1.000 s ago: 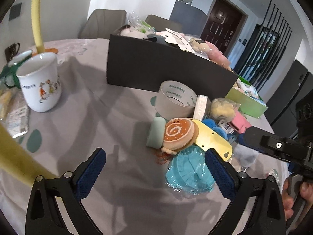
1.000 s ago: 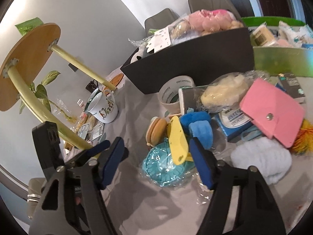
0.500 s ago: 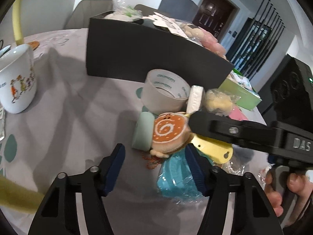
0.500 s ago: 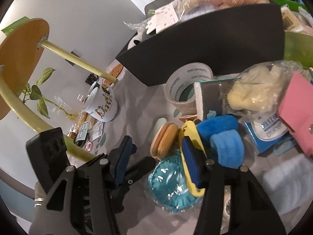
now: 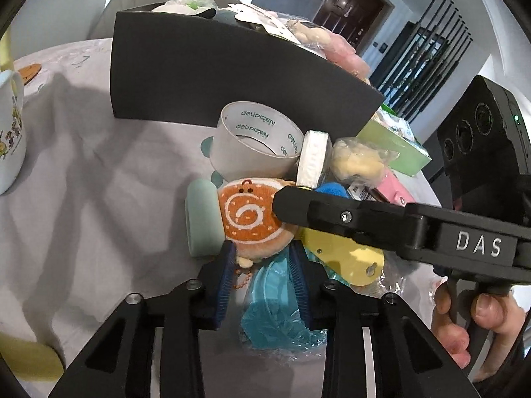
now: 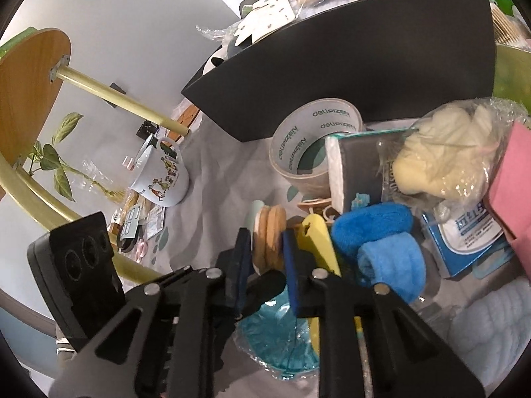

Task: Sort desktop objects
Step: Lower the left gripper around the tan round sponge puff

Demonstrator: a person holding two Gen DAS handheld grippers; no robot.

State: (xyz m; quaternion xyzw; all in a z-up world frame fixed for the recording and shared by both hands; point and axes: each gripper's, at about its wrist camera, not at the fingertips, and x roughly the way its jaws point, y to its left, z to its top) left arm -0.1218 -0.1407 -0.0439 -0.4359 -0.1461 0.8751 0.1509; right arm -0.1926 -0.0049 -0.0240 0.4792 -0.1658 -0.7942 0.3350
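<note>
tape roll "deliPIZEN", R claw "DAS"

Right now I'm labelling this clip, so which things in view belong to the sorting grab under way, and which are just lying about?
In play:
round orange swirl plush
left gripper
right gripper
black cardboard storage box

Lying about:
white cartoon mug
roll of clear packing tape
yellow flat plastic tool
rolled blue fleece cloth
pink snap pouch

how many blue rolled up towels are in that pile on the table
2. Both lie side by side right of the yellow plastic piece: the darker blue towel behind, the lighter blue towel in front of it. More could be buried underneath.
</note>
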